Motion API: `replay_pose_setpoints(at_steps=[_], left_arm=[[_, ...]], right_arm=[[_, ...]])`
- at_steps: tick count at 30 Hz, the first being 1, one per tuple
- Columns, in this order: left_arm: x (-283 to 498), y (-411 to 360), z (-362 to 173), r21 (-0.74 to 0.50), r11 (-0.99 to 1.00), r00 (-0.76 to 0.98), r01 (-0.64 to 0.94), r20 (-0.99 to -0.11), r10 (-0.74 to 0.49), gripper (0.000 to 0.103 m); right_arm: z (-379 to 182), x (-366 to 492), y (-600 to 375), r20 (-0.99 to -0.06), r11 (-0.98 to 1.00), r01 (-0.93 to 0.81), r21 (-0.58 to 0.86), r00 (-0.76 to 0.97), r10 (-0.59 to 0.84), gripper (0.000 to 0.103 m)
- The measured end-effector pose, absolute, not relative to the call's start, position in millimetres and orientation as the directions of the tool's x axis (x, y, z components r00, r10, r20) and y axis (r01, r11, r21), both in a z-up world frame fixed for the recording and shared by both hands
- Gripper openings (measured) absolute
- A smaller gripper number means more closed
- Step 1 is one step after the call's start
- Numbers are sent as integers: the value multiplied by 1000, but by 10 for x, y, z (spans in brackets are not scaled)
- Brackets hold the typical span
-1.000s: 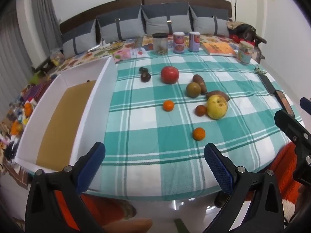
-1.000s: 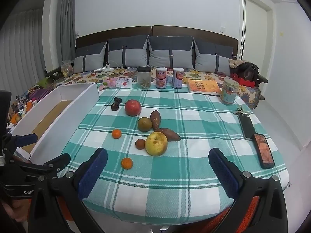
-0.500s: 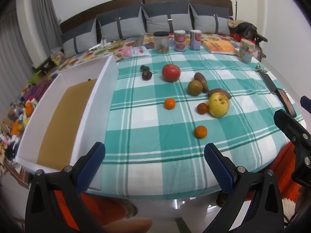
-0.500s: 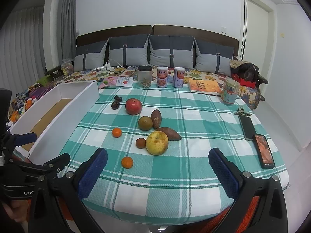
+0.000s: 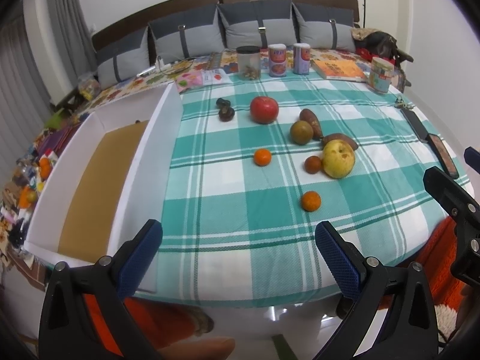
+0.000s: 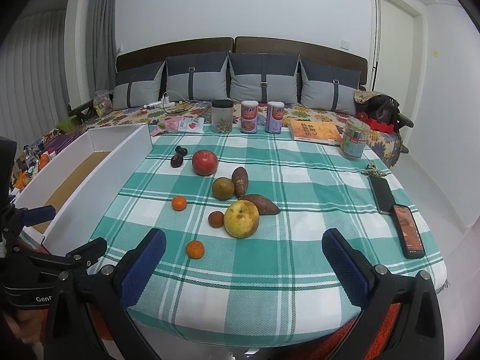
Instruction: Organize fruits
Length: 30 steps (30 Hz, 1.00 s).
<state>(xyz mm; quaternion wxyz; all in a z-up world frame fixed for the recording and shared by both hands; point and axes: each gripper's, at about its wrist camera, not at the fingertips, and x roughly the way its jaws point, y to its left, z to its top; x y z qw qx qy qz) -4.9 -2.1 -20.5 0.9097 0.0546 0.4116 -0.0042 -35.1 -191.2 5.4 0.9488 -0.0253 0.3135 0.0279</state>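
Observation:
Fruit lies on a green checked tablecloth (image 5: 228, 198): a red apple (image 5: 264, 109), a yellow pear (image 5: 338, 158), a brown-green round fruit (image 5: 301, 132), two sweet potatoes (image 5: 312, 121), a small brown fruit (image 5: 313, 164), two mandarins (image 5: 262, 157) (image 5: 310, 201) and two dark mangosteens (image 5: 225, 113). A white box (image 5: 141, 162) with a cardboard floor stands at the left. My left gripper (image 5: 238, 253) is open and empty at the near edge. My right gripper (image 6: 244, 262) is open and empty, just short of the nearest mandarin (image 6: 195, 249) and the pear (image 6: 241, 219).
Jars and cans (image 6: 249, 117), an orange book (image 6: 315, 132) and a patterned tin (image 6: 355, 139) stand at the table's far edge. Two phones (image 6: 396, 213) and keys lie at the right. A sofa with grey cushions is behind. Clutter lies left of the box.
Both grippers have drifted slightly forward toward the table; the fruit appears a little nearer. Nothing was picked up or moved.

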Motion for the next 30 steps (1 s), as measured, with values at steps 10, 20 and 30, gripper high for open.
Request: replay_pose_setpoints(at_steps=[10,20,30], left_arm=[[-58,19,-274,43,998,646,48,-763,2,102],[-38,-25,-296,51,998,636,44,-772,11,102],[-8,-140,-387,64,997,606,42,-795,25,102]], right_arm=[[-31,-328,-1924,-595,997,-60,-47,804,20,103],[-188,-272,-2098,-615,999,-32,-14,788,17,103],[-258,-242,-2182,-622,1000,-21,14,782,25,103]])
